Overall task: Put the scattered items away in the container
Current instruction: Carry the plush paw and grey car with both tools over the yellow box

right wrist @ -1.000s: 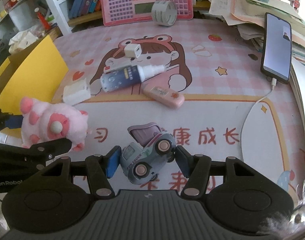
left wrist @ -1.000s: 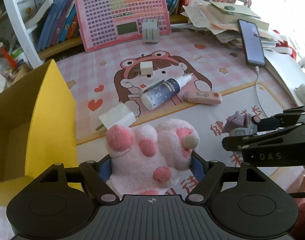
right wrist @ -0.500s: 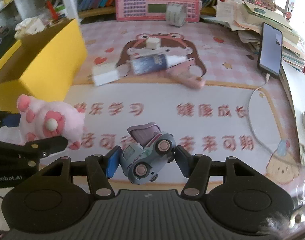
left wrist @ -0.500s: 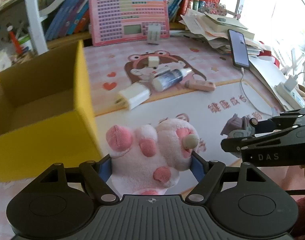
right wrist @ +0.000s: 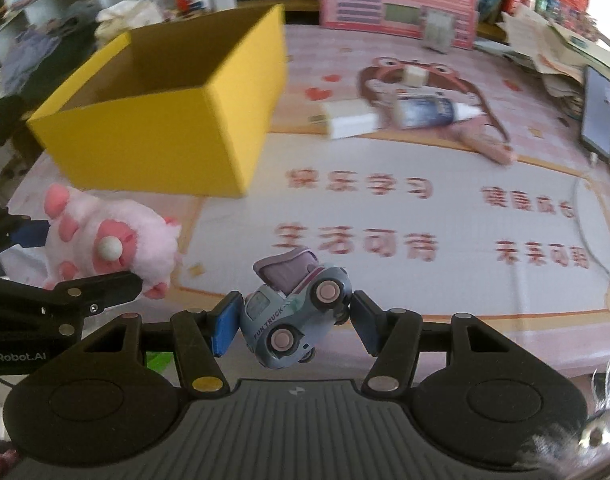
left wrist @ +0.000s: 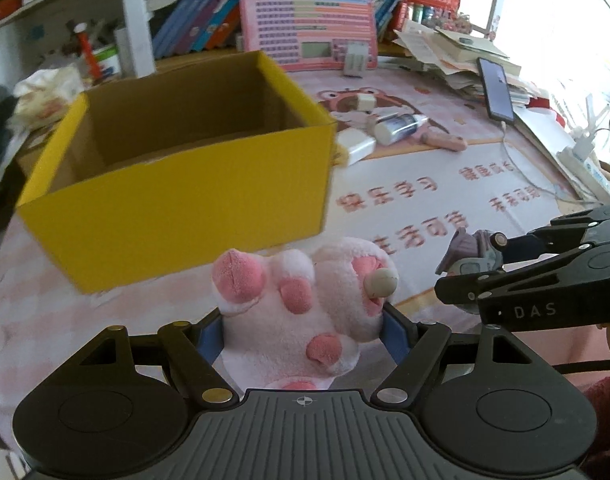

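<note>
A pink plush toy [left wrist: 305,304] is clamped in the left gripper [left wrist: 303,330] at lower centre. A toy truck [right wrist: 295,312] is clamped in the right gripper [right wrist: 291,324]. The yellow box [left wrist: 185,200] stands open at upper left.

Daylight is pouring through the window [left wrist: 565,20] to the right of the white bookshelf [left wrist: 133,20], which is standing behind the desk [left wrist: 445,184] and its pink mat.
</note>
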Demonstrator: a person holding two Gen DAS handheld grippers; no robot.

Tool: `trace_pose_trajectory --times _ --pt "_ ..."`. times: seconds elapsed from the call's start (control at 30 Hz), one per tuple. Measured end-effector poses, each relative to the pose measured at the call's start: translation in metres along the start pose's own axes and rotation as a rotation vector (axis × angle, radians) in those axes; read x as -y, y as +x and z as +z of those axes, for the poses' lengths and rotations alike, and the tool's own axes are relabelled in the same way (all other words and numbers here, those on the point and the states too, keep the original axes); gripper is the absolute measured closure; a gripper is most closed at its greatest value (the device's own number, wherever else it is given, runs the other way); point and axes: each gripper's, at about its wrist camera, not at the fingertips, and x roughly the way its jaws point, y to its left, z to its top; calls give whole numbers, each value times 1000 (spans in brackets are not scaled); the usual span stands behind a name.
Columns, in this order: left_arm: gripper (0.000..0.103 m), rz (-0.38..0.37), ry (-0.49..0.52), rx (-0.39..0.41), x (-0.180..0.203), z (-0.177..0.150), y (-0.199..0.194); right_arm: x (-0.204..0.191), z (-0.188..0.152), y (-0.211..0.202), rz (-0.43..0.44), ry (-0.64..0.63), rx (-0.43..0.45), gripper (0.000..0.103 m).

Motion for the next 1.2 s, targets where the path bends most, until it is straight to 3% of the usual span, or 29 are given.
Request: trace_pose_trajectory --times 0.63,0.93,1.2 --pt "25 15 -72 28 -48 -38 -35 -80 -1 0 96 -152 -6 46" --pt "24 14 -89 30 -59 -44 -43 -100 0 -1 120 -222 -6 46" --pt "24 29 -89 87 -67 -34 -61 -110 14 -13 133 -268 53 46"
